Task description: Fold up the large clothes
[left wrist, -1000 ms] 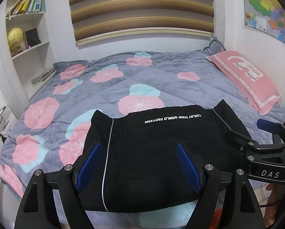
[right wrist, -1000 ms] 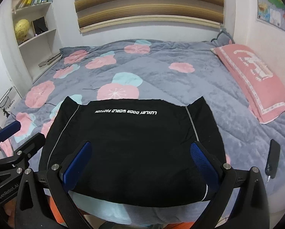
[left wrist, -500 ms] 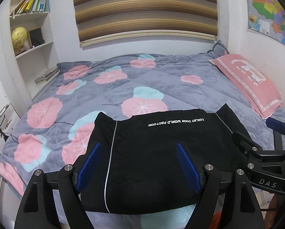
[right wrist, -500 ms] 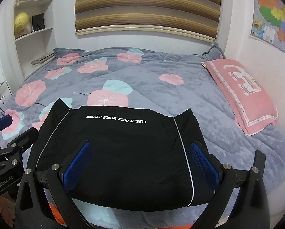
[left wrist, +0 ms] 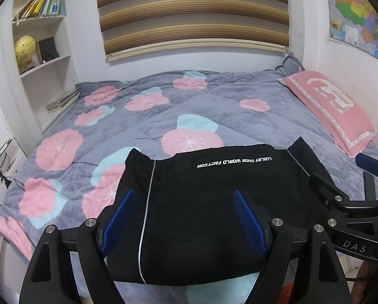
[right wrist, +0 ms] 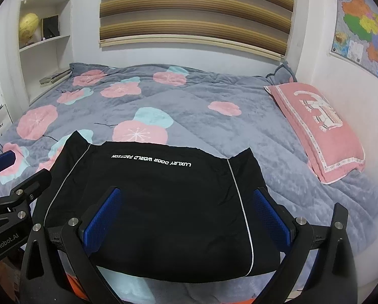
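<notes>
A black garment [left wrist: 209, 202] with white piping and white lettering lies folded into a flat rectangle at the near edge of the bed; it also shows in the right wrist view [right wrist: 163, 197]. My left gripper [left wrist: 182, 221] is open and empty, held above the garment's near left part. My right gripper [right wrist: 189, 215] is open and empty, held above its near right part. Each gripper shows at the edge of the other's view, the right one [left wrist: 353, 202] and the left one [right wrist: 9, 195].
The bed has a grey quilt with pink flowers [left wrist: 189, 116]. A pink pillow [left wrist: 328, 109] lies along the right wall. White shelves with books and a globe [left wrist: 37, 50] stand at the left. A map [right wrist: 366, 30] hangs on the right wall.
Both grippers have pulled back and up from the garment, so more of the room shows. The garment has not moved. Both stay open.
</notes>
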